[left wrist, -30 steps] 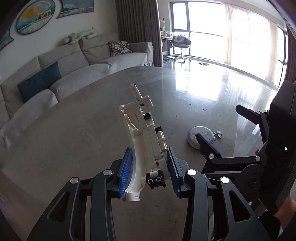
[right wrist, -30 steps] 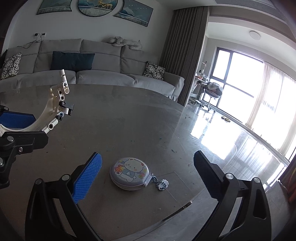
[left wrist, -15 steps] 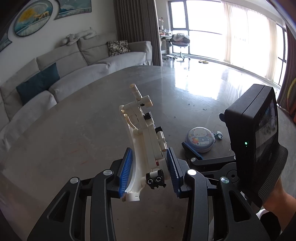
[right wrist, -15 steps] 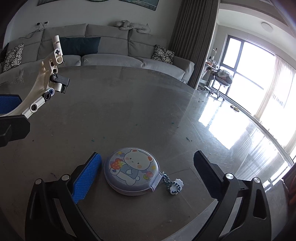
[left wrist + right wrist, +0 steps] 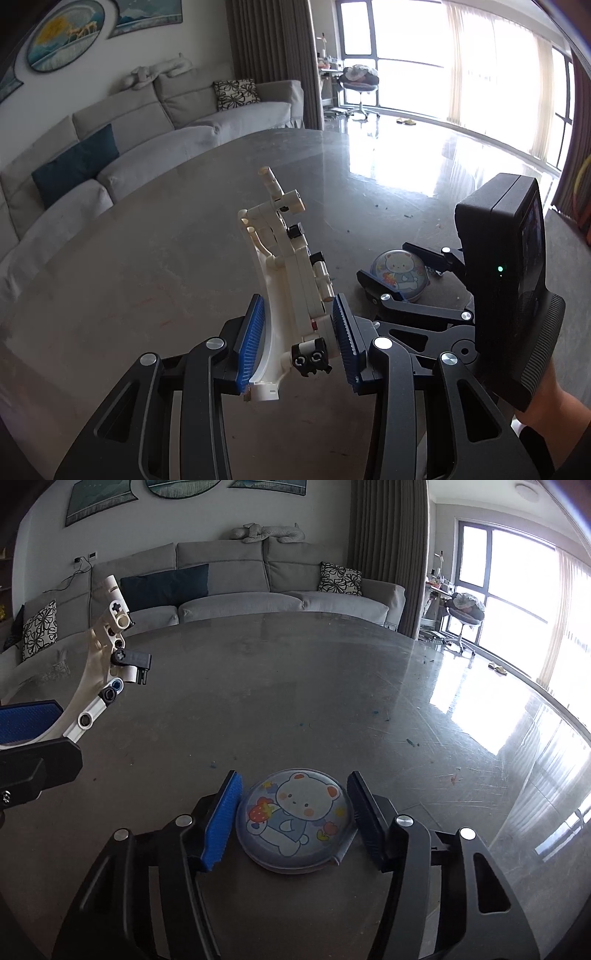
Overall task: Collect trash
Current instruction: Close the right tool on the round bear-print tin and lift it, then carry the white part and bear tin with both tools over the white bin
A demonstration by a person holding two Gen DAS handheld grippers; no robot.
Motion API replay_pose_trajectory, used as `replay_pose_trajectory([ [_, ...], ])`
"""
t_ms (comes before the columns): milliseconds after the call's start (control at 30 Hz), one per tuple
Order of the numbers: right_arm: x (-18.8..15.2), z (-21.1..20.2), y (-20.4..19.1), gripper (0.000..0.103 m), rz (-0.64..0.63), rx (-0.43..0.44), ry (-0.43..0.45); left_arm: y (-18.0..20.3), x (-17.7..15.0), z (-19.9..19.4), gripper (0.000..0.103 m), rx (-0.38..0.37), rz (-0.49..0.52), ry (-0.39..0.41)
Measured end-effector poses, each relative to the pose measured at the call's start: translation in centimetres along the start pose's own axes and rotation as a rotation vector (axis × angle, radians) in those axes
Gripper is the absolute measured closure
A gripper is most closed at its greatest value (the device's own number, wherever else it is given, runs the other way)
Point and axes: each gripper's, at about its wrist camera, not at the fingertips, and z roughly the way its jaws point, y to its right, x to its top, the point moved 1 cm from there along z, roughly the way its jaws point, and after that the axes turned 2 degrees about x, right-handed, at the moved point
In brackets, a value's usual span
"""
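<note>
My left gripper (image 5: 298, 338) is shut on a white toy-brick assembly (image 5: 291, 273) with a curved beam and black pins, and holds it upright above the grey table (image 5: 147, 266). The assembly also shows at the left of the right wrist view (image 5: 99, 686). A round zip case with a cartoon bear (image 5: 297, 818) lies on the table. My right gripper (image 5: 293, 818) has closed around it, both pads touching its sides. In the left wrist view the case (image 5: 399, 275) sits between the right gripper's fingers (image 5: 376, 288).
The round table's edge (image 5: 546, 698) curves along the right, with glossy floor beyond. Small crumbs (image 5: 410, 741) lie scattered on the table. A grey sofa (image 5: 229, 598) stands behind the table. The person's hand (image 5: 546, 410) holds the right gripper's body.
My right gripper moved forward over the round case and its jaws closed from wide open onto the case's sides. My left gripper stayed still with the toy assembly.
</note>
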Motion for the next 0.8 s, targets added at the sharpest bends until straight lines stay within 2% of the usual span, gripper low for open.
replay_pose_trajectory([
  [333, 0.1, -1.2, -1.0, 0.046, -0.036, -0.021, 0.045, -0.1, -0.1, -0.2, 0.063, 0.001, -0.005, 0.001],
  [800, 0.3, -8.8, -0.6, 0.046, -0.055, -0.032, 0.118, 0.2, -0.1, -3.0, 0.063, -0.020, 0.012, 0.029],
])
